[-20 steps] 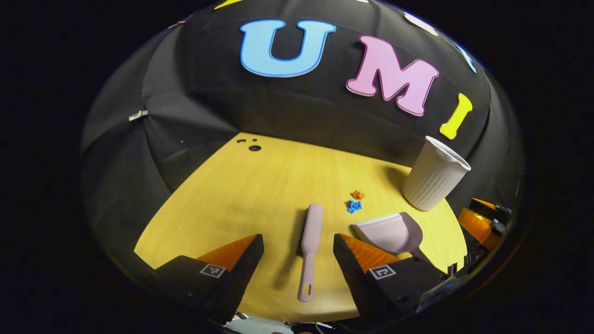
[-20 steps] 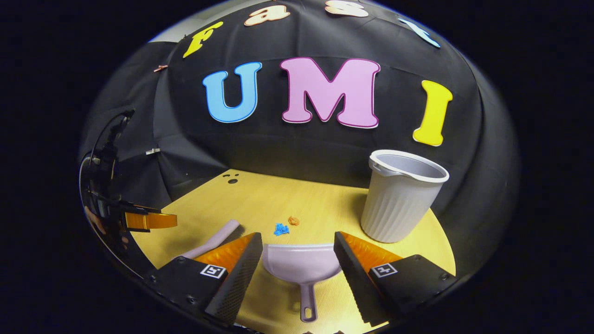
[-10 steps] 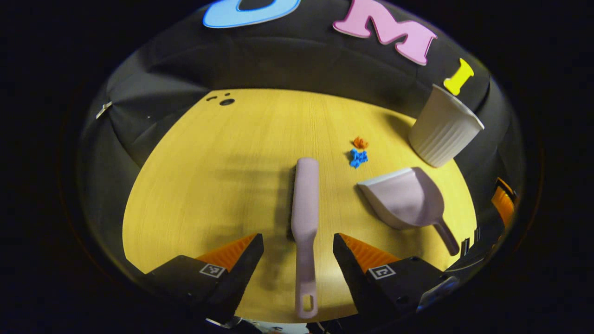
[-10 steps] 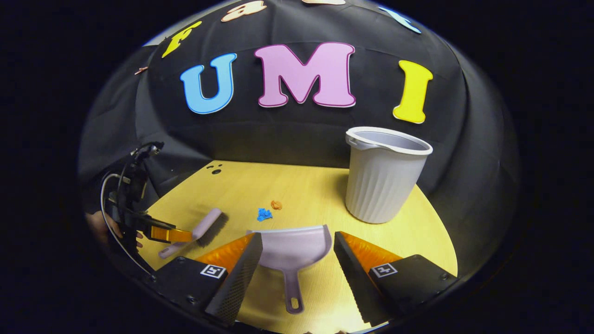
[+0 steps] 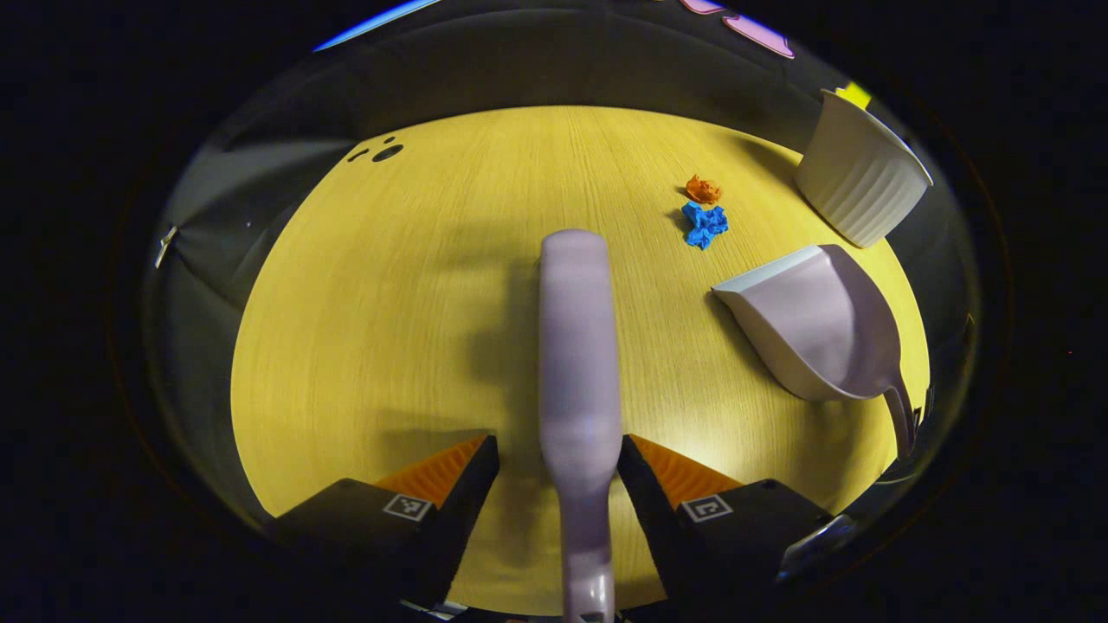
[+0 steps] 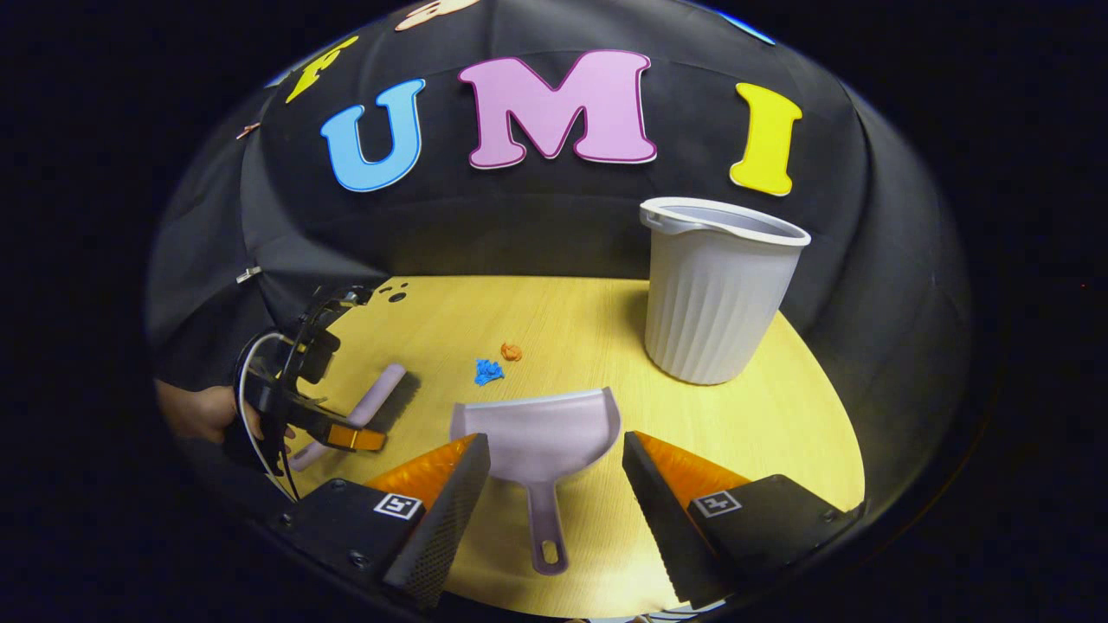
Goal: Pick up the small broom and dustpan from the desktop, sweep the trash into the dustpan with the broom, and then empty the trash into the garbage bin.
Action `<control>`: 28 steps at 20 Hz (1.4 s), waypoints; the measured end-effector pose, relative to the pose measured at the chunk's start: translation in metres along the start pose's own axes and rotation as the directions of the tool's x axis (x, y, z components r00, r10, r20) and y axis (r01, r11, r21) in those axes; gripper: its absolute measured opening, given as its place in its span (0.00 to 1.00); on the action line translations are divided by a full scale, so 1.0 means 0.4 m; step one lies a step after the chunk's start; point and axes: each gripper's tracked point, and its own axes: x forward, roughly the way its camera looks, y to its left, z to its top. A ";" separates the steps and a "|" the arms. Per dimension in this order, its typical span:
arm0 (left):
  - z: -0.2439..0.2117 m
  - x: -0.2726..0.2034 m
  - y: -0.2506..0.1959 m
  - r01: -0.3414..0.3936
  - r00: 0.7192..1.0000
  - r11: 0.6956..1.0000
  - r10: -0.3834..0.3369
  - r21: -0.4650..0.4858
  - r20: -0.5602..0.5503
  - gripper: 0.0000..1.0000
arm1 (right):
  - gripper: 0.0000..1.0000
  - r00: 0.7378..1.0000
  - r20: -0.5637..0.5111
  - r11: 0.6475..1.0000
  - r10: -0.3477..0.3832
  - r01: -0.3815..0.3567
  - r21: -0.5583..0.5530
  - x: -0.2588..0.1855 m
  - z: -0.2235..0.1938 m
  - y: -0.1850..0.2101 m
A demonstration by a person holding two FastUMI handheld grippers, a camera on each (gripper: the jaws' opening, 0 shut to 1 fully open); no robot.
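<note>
Lying on the yellow wooden table [image 5: 415,329] are one small broom [image 5: 576,346], one dustpan [image 5: 822,324], one garbage bin [image 5: 861,177] and two bits of trash: one blue scrap [image 5: 705,223] and one orange scrap [image 5: 703,188].

The broom is a long, smooth, pale purple stick with a round end. It is sitting between the fingers of the left hand-held gripper [image 5: 558,459], pointing straight away from it. The fingers are spread open, close on each side of the handle, with a small gap showing beside it.

The dustpan is smooth plastic, shaped like a scoop. It is lying just ahead of the right hand-held gripper [image 6: 554,472], whose fingers are wide open and holding nothing. Its thin handle is pointing back toward that gripper, and its wide mouth is facing the crumpled scraps.

The bin is a tall ribbed cup, standing ahead and to the right.
</note>
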 end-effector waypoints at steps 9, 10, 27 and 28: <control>0.011 0.013 -0.038 0.011 0.998 1.000 -0.013 0.029 0.065 0.45 | 1.00 0.992 -0.117 0.999 0.040 -0.037 0.031 0.057 -0.055 0.031; 0.012 0.014 -0.037 0.014 0.997 1.000 -0.016 0.026 0.078 0.43 | 0.99 0.990 -0.135 0.999 0.047 -0.043 0.032 0.061 -0.065 0.036; -0.173 -0.266 0.048 0.031 0.959 0.992 0.005 -0.122 0.283 0.31 | 0.99 0.942 -0.333 0.993 0.040 -0.075 -0.092 0.139 -0.210 0.059; -0.192 -0.284 0.049 0.029 0.959 0.991 0.011 -0.134 0.284 0.29 | 0.99 0.936 -0.351 0.993 0.029 -0.068 -0.099 0.150 -0.223 0.050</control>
